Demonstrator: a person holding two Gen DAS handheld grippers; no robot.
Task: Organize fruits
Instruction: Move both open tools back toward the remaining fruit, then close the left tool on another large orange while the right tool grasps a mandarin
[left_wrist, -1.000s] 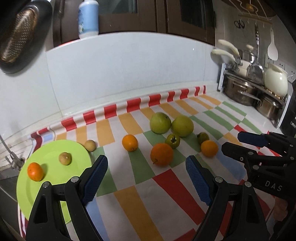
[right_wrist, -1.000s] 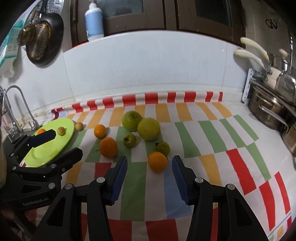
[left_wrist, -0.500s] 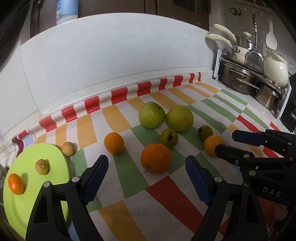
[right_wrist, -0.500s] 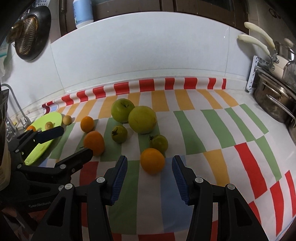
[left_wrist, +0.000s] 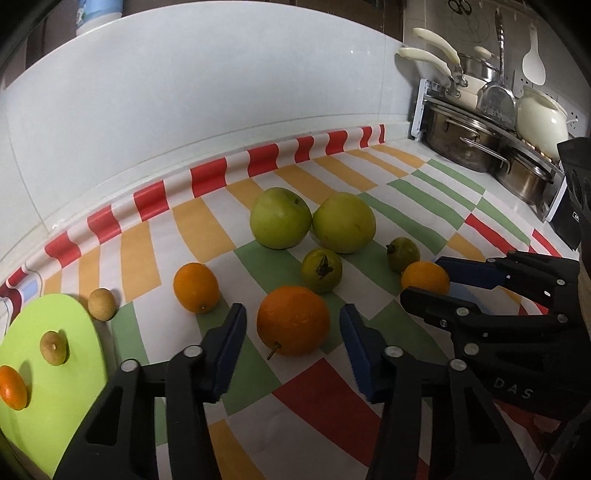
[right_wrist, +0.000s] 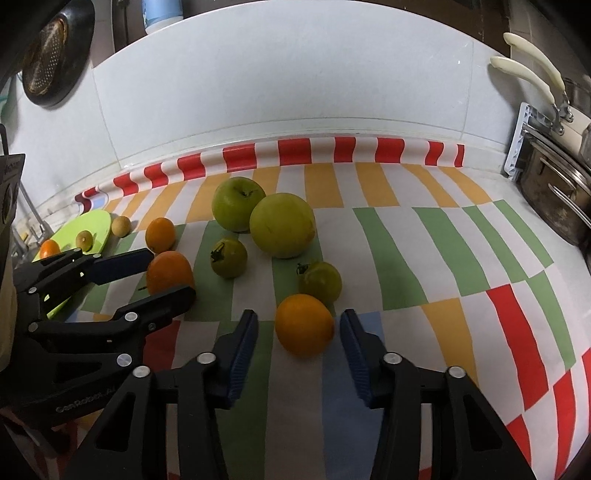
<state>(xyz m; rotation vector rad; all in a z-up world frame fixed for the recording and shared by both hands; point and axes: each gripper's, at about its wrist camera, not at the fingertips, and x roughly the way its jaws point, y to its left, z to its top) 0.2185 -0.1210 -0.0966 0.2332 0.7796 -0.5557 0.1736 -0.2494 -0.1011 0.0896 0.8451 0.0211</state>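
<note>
orange fruit sat loose on the bench: left gripper (left_wrist: 291, 328) jaws closing around the big orange (left_wrist: 293, 320), right gripper (right_wrist: 297, 334) jaws closing around another orange (right_wrist: 304, 324), neither pressed yet, likely bound for the green plate (left_wrist: 70, 391).

Dim overhead light, soft shadows, fisheye-warped edges.

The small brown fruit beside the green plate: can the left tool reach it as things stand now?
Probably not directly: the left tool is closing around a large orange; the brown fruit lies aside.
</note>
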